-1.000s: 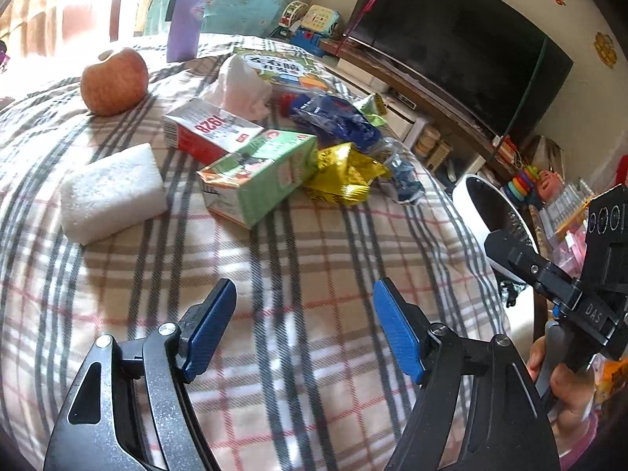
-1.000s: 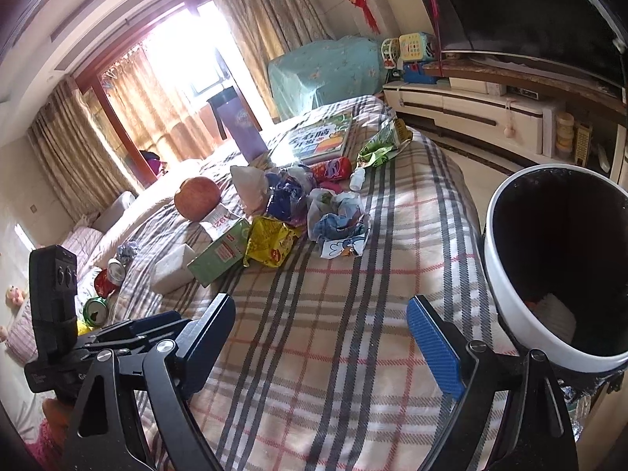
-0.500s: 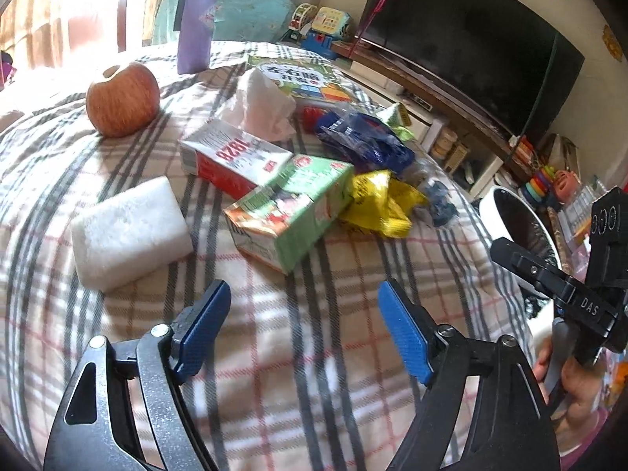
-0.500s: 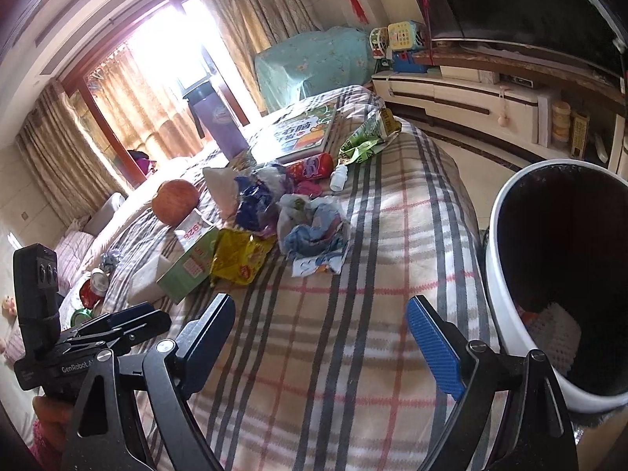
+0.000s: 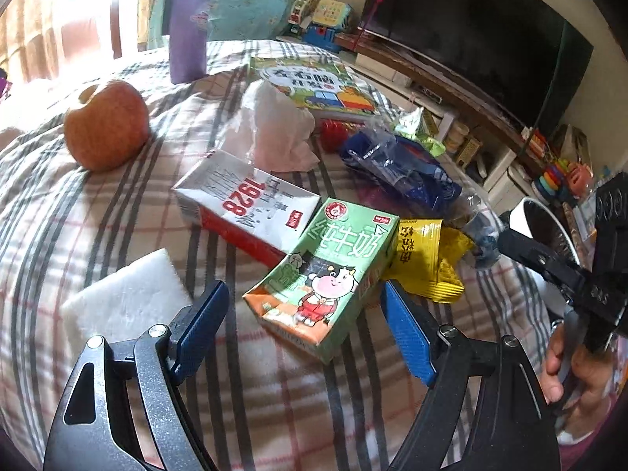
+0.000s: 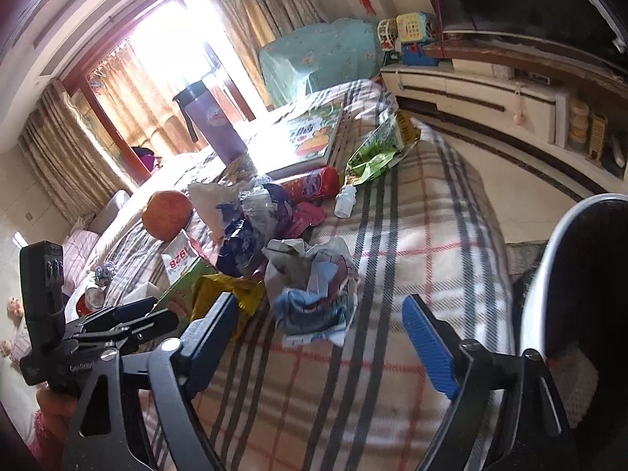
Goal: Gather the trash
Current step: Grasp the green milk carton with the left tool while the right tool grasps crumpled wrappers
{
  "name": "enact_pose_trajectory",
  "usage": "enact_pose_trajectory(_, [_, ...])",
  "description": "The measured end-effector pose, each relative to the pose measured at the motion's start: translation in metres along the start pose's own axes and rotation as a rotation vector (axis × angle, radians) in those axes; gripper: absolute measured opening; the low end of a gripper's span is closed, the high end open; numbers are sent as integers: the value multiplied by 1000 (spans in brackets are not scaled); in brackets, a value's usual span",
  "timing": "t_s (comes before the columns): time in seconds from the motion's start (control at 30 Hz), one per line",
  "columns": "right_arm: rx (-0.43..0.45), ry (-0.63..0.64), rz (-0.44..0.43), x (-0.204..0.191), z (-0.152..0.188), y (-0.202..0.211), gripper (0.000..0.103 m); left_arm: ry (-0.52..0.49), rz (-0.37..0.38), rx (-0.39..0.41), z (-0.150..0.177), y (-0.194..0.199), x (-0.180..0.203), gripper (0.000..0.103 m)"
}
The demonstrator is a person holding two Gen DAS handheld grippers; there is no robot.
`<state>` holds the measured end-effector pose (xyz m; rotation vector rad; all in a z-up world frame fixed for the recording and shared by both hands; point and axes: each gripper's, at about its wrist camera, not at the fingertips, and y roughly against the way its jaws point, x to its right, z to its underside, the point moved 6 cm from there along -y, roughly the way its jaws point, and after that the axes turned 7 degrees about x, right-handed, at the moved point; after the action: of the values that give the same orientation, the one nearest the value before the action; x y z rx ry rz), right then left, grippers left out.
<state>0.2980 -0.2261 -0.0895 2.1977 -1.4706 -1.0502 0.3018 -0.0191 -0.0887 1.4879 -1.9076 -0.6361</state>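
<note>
Two cartons, a green one (image 5: 325,274) and a white one (image 5: 247,204), lie on the bed (image 5: 274,392) beside one apple (image 5: 106,123) and one yellow wrapper (image 5: 428,259). The left hand-held gripper (image 5: 304,327) hangs released, jaws empty, just before the green carton. The right hand-held gripper (image 6: 320,339) has just been narrowing, yet stands released and empty before one crumpled wrapper (image 6: 314,286), with one bin (image 6: 549,274) at the bed's edge.

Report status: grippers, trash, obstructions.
Left gripper open, empty, green milk carton between its fingers, untouched. Right gripper open, jaws just narrowing, over crumpled wrapper. Bin at bed edge. Nothing blocking.

Left hand-held gripper (image 5: 304,324) jaws spread wide, nothing gripped. Green milk carton (image 5: 325,274) lies between the blue pads on the plaid bed (image 5: 274,400), near end just ahead. White sponge (image 5: 125,302) by left pad.
</note>
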Motion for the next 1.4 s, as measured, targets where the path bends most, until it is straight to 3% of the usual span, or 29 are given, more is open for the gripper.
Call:
enact_pose_trajectory(0.1, [-40, -11, -11, 3, 3, -14, 59, -35, -10, 2, 3, -4, 5, 79])
enact_pose_trajectory(0.13, [-48, -9, -14, 2, 5, -16, 44, -44, -10, 3, 4, -4, 7, 68])
enact_pose_trajectory(0.17, [-52, -3, -9, 1, 6, -17, 41, -49, -3, -2, 6, -4, 10, 57])
enact_pose_trajectory(0.2, [-45, 3, -3, 1, 7, -16, 39, -45, 5, -8, 7, -4, 11, 57])
enact_pose_trajectory(0.27, [-27, 16, 0, 0, 9, -9, 25, -31, 17, 2, 11, -1, 13, 57])
enact_pose_trajectory(0.67, [42, 18, 27, 6, 25, 52, 24, 29, 60, 57, 34, 38, 39, 54])
enact_pose_trajectory(1.0, [109, 0, 64, 15, 27, 91, 24, -15, 96, 127, 26, 64, 71, 52])
enact_pose_trajectory(1.4, [170, -21, 112, 36, 26, 131, 24, -84, 175, 147, 26, 72, 124, 51])
